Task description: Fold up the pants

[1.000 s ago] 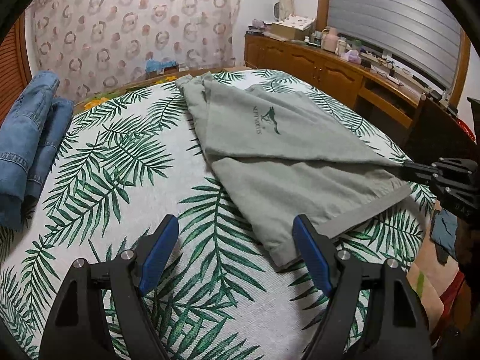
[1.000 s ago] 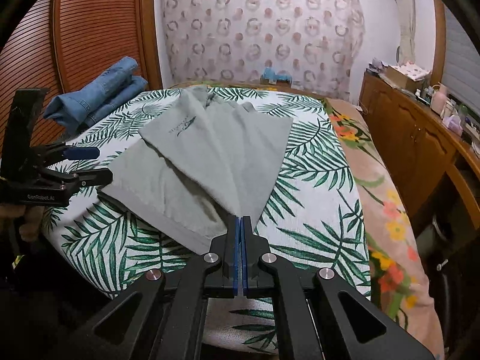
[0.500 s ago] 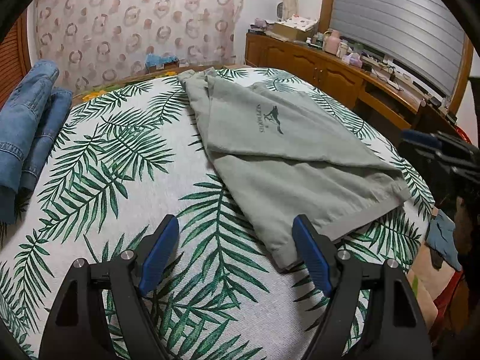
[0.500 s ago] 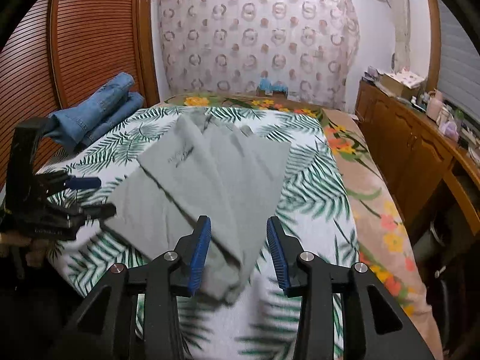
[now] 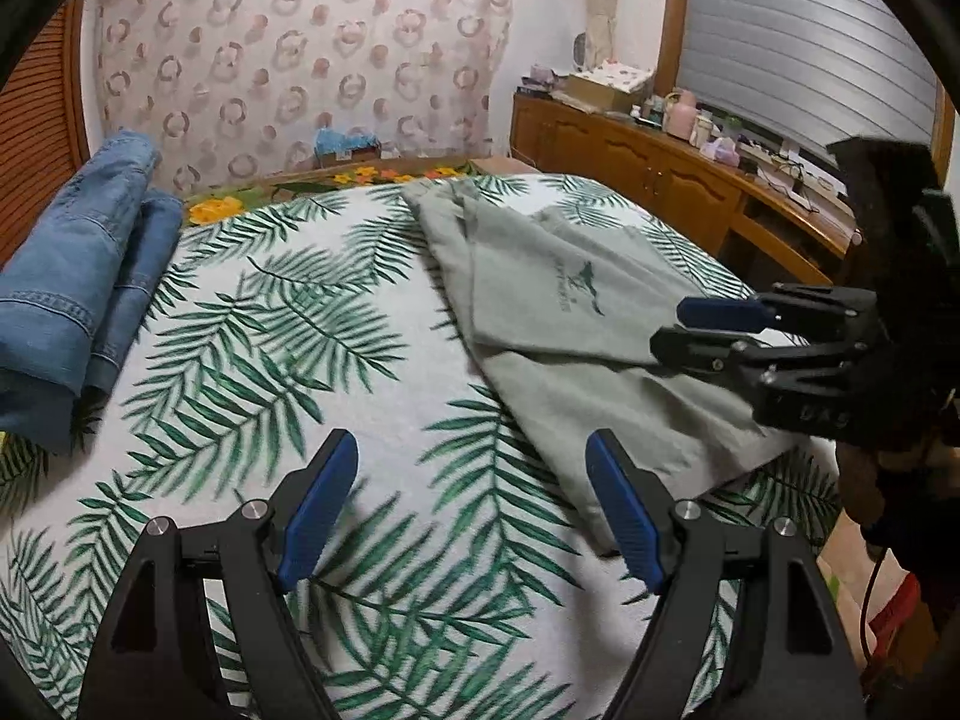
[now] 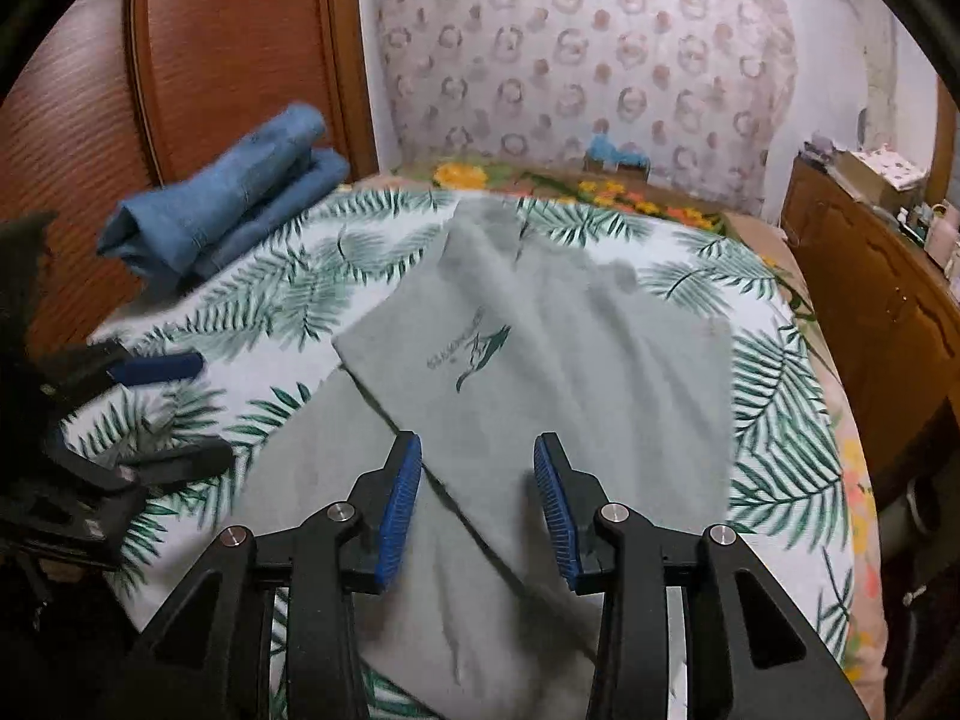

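**Both claws open over the grey pants on the bed**

The left claw (image 5: 471, 507) tilts downward over the leaf-print bedspread (image 5: 252, 360), just beside the near corner of the grey pants (image 5: 576, 324). Its two blue-padded fingers (image 5: 318, 504) stand wide apart with only bedspread between them; they grip nothing.

The right claw (image 6: 477, 501) also slants downward, above the near part of the grey pants (image 6: 576, 360). Its jaws have just been opening and now stand partly apart. The cloth lies under the gap, and the pads do not press on it. In the left wrist view the right claw (image 5: 690, 327) reaches in from the side over the pants' edge, one finger above the other. In the right wrist view the left claw (image 6: 174, 414) shows beside the pants, over the bedspread, also turned with one finger above the other.

The grey pants lie flat on the bed, folded lengthwise, one layer crossing the other at a slant, with a small dark green logo (image 6: 474, 354) on the upper layer.

Counted: two claws, each with two blue pads; one pair of grey pants; one bundle of folded blue jeans (image 5: 78, 276), lying well apart from the pants near the reddish wooden panel (image 6: 210, 60); one wooden cabinet (image 5: 660, 180) on the far side of the pants from the jeans, carrying small items too small to count.
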The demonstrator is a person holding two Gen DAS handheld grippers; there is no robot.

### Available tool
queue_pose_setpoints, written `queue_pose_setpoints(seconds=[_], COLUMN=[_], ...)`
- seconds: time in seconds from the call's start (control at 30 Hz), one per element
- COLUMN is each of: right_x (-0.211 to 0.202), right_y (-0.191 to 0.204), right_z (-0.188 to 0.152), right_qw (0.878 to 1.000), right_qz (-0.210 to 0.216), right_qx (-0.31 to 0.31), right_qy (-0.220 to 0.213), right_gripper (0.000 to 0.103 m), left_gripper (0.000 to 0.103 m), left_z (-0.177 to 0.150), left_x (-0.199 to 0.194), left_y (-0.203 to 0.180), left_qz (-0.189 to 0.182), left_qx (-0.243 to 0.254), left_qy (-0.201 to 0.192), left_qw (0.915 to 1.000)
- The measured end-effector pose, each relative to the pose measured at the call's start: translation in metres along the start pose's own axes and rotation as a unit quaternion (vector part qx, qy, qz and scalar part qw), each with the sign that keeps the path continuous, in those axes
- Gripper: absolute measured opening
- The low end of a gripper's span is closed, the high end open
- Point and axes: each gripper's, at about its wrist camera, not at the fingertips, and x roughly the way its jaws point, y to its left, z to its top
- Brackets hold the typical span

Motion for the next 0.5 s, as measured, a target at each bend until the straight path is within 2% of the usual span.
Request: queue_pose_setpoints(seconds=[0.17,0.5], right_x=[0.002,0.019], right_y=[0.004,0.033], right_z=[0.015,0.043], right_qw=[1.0,0.998], right_qz=[0.004,0.046], right_qx=[-0.012,-0.05], right_qy=[0.007,0.02], right_gripper=[0.04,0.04], left_gripper=[0.079,0.079], left_z=[0.001,0.005], left_x=[0.0,-0.006], left_y=[0.013,0.04], left_qz=[0.005,0.029], left_qx=[-0.011,-0.025], left_qy=[-0.003,-0.015], left_qw=[0.9999,0.9992])
